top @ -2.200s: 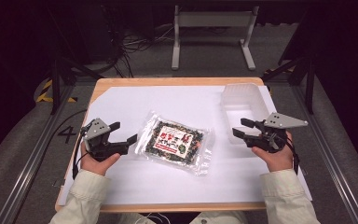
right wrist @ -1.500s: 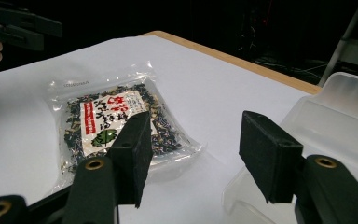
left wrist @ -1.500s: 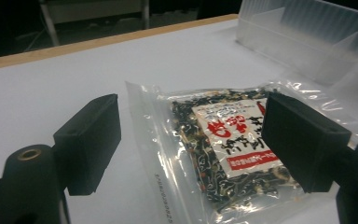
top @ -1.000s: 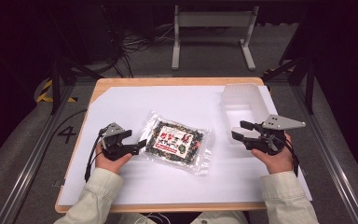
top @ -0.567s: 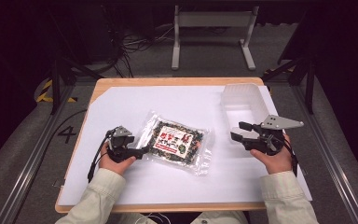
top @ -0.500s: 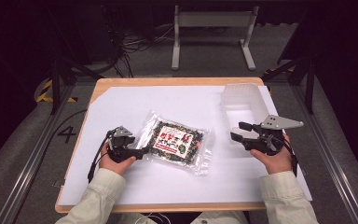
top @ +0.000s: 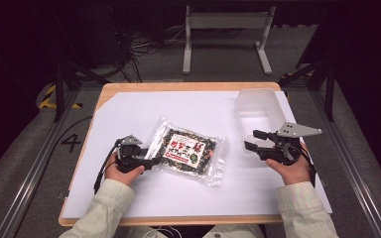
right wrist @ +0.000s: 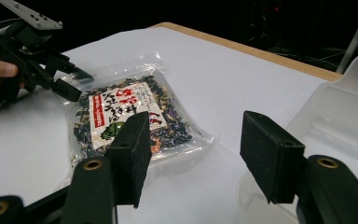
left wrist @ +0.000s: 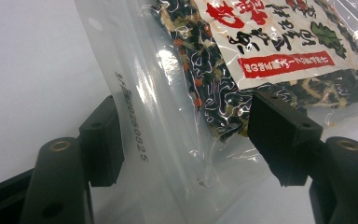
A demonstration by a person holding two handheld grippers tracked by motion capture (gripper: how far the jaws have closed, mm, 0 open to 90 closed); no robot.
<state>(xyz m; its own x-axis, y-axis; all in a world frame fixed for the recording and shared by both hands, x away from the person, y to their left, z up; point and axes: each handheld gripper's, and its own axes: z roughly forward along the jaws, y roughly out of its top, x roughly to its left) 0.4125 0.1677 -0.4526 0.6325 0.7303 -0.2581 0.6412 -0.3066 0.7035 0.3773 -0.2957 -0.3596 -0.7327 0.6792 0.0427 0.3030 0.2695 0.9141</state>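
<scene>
Now | left gripper [top: 151, 161] is closing in, jaws wide around packet [top: 188, 151] edge (mid-worktop, lying flat) | right gripper [top: 250, 141] is waiting wide by tub [top: 258, 101], right far corner | grasp seems imminent

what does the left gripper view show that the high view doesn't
The left gripper view alone shows the printed code along the clear edge of the snack bag, which lies between the open jaws of the left gripper. The high view alone shows the right gripper, open beside the clear plastic container, and the white sheet on the table. Both show the bag's red and white label.
</scene>
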